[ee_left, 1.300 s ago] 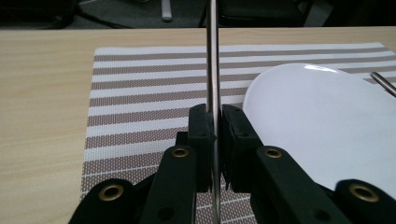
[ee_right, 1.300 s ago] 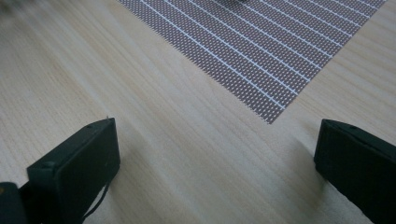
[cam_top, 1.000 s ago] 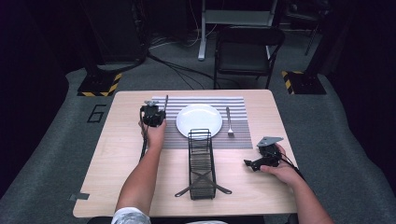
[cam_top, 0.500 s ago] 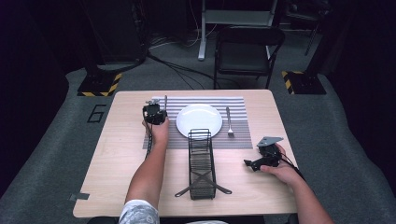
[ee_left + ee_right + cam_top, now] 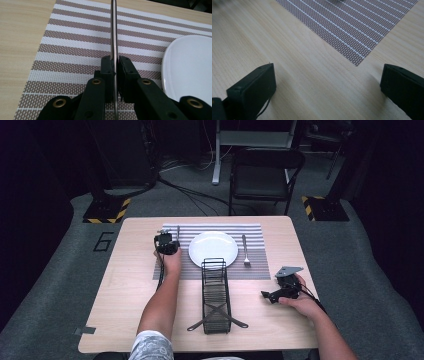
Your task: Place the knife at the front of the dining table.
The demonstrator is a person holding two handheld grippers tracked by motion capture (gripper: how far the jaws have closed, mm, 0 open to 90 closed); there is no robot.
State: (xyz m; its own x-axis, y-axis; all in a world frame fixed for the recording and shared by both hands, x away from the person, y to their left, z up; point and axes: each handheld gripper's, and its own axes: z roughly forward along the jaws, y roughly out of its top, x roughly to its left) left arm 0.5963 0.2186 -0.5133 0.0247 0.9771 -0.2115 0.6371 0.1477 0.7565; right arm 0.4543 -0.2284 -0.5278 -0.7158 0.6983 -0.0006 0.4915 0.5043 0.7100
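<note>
**Left hand-held gripper pinches a knife over the placemat**

Where the wooden surface (image 5: pixel 125 285) carries everything, a striped placemat (image 5: pixel 260 270) lies across its far half, with a white plate (image 5: pixel 213 248) at its middle. In front of the plate, a black wire rack (image 5: pixel 216 295) stands partly on the placemat's near edge and reaches toward the person. A fork (image 5: pixel 245 251) lies on the placemat just right of the plate.

The left hand-held gripper (image 5: pixel 166 243) is at the placemat's left side, beside the plate. In the left gripper view its jaws are pressed together on a thin metal knife (image 5: pixel 114 35), seen edge-on, which runs forward over the stripes, with the plate's rim to its right.

The right hand-held gripper (image 5: pixel 280 290) is near the surface's right edge, off the placemat and well apart from the rack. In the right gripper view its jaws are spread wide with bare wood between them and the placemat's corner just ahead.
</note>
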